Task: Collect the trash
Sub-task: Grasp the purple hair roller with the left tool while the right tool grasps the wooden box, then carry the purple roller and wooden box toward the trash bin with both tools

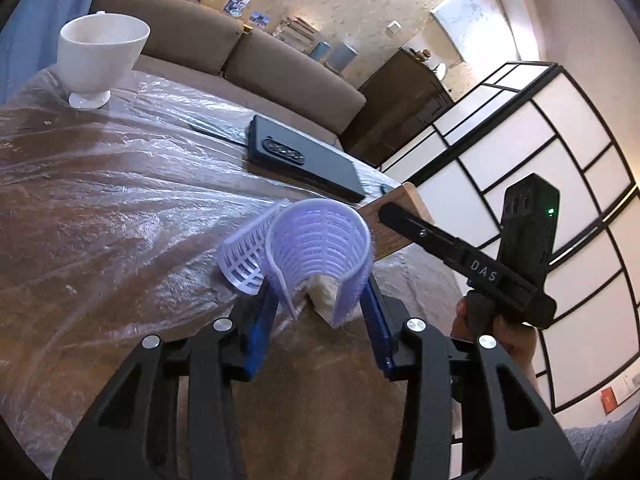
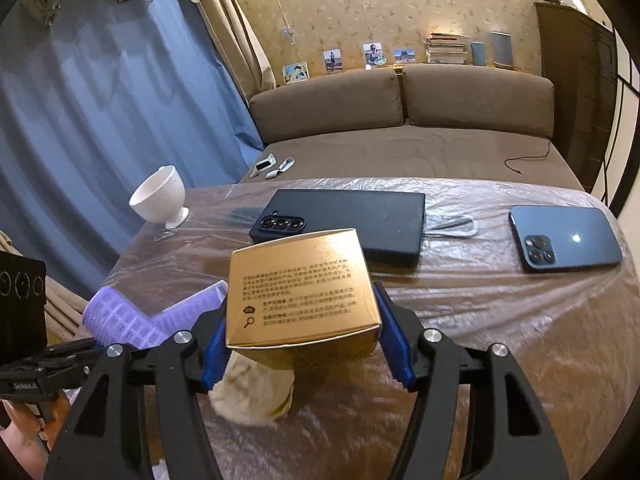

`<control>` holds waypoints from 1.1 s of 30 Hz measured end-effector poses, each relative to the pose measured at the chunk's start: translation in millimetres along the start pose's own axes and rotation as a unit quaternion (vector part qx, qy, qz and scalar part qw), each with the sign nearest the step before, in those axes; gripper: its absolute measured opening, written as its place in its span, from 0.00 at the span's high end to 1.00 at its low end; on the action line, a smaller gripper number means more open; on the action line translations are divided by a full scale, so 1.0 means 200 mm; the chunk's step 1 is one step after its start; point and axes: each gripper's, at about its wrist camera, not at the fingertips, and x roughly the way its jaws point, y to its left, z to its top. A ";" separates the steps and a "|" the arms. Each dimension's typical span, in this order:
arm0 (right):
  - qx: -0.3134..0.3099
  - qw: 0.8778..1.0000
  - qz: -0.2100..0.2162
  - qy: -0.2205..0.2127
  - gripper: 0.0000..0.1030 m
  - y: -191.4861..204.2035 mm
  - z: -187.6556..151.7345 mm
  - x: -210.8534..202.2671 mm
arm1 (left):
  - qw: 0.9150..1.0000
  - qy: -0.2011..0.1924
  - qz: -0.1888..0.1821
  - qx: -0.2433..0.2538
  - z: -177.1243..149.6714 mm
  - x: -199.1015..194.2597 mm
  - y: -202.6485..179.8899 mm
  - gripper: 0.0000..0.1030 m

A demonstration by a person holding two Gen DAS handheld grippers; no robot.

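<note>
Left claw (image 1: 320, 304) grips the lavender mesh sleeve (image 1: 320, 252), its open end facing up and away. Right claw (image 2: 300, 332) clamps the gold box (image 2: 300, 292) by its sides, printed face up, above the worktop (image 2: 480, 320) near edge.

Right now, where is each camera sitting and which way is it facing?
Left wrist: on the left gripper, looking down over the table toward the sofa; its fingers clamp a purple hair roller, and a hand shows.
Right wrist: on the right gripper, facing the sofa; its fingers grip a gold box.
Shared: roller, box, cup, black phone.
</note>
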 end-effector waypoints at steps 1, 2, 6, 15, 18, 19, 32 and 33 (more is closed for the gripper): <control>0.000 1.000 0.001 -0.001 0.40 0.01 -0.01 -0.01 | 1.000 0.000 -0.009 -0.001 -0.01 -0.02 0.00 0.58; 0.001 1.000 0.002 -0.003 0.40 0.01 -0.02 -0.03 | 1.000 -0.001 -0.013 -0.001 -0.01 -0.03 -0.01 0.58; 0.005 1.000 0.010 -0.009 0.40 0.04 -0.06 -0.11 | 1.000 0.000 0.001 0.013 -0.05 -0.07 -0.03 0.58; 0.009 1.000 0.008 0.005 0.40 0.11 -0.24 -0.22 | 0.999 0.013 0.037 0.036 -0.16 -0.10 -0.04 0.58; 0.015 1.000 0.007 0.016 0.40 0.12 -0.32 -0.24 | 0.996 0.015 0.061 0.056 -0.20 -0.11 -0.06 0.58; 0.017 1.000 0.005 0.018 0.40 0.12 -0.34 -0.25 | 0.996 0.016 0.069 0.063 -0.21 -0.11 -0.07 0.58; 0.039 0.999 0.000 0.030 0.40 0.18 -0.56 -0.39 | 0.984 0.022 0.129 0.122 -0.33 -0.16 -0.15 0.58; 0.042 0.999 -0.001 0.029 0.40 0.18 -0.58 -0.40 | 0.983 0.023 0.132 0.125 -0.34 -0.16 -0.16 0.58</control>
